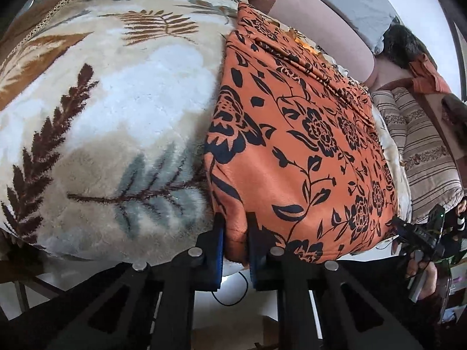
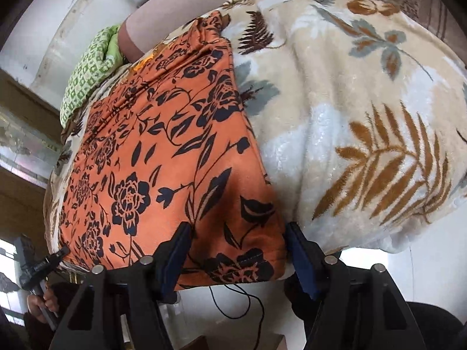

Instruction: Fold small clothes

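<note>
Orange floral garment: lying flat on the plush leaf-print blanket, long axis running away from both tools; left gripper pinching its near-left corner, right gripper straddling its near-right corner, unclosed.

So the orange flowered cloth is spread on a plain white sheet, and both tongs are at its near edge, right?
Not quite. The orange flowered cloth lies on a fluffy leaf-patterned blanket, not a plain sheet; the left wrist view shows it. Both the left tongs and right tongs are at its near edge.
</note>
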A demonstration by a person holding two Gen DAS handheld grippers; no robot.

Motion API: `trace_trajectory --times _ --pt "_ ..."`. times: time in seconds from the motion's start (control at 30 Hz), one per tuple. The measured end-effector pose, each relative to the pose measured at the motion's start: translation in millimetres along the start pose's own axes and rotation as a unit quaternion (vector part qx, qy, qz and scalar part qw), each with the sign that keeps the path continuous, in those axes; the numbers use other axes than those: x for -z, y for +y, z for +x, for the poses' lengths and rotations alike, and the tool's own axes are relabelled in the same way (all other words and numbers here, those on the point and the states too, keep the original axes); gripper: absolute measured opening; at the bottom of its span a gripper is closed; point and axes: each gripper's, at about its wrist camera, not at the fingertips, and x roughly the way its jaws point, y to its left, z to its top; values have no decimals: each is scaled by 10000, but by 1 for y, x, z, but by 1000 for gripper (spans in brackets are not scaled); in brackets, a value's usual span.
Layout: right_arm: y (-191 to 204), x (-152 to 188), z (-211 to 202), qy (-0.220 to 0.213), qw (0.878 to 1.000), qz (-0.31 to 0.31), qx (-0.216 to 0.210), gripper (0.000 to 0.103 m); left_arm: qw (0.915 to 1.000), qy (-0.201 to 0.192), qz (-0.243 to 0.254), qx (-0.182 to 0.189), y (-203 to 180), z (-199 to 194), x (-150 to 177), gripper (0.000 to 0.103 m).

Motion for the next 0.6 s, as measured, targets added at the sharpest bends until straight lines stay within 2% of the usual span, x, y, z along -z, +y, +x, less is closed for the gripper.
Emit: trace_trajectory --times 0.03,0.07,0.1,0.13,0.2,0.27,0.3,0.33,0.43,0.5,0.6 --pt "1 0 0 -13 10000 -35 22 59 10000 11 16 9 -1 1 -1 15" --pt "1 0 -1 -21 10000 -56 25 48 10000 15 25 3 -1 1 -1 17" --pt "1 -1 -2 -19 10000 -65 20 30 10000 32 42 -24 -3 1 -3 25" --pt "1 -1 -3 -5 10000 -69 10 26 10000 34 49 -34 -4 2 -3 31" --pt "3 -1 -6 3 9999 -145 2 15 10000 36 61 -45 -6 2 -4 31" --pt "5 0 -12 -42 9998 -190 -96 14 9997 -7 211 -101 -11 2 -4 27" --pt "4 0 -16 -88 9997 -153 -152 14 9994 -19 319 -153 -15 2 -3 14" --pt "4 -1 -17 -102 9997 -132 -153 14 9989 2 393 -245 -17 3 -3 10" --pt "3 -2 -9 90 9998 -154 102 15 9994 37 272 -196 -12 5 -4 9" --pt "2 -2 1 287 9995 -39 112 18 9997 73 196 -155 -9 5 -6 9" --pt "2 -5 6 371 9992 4 140 20 9991 267 235 -248 -9 10 -6 18"
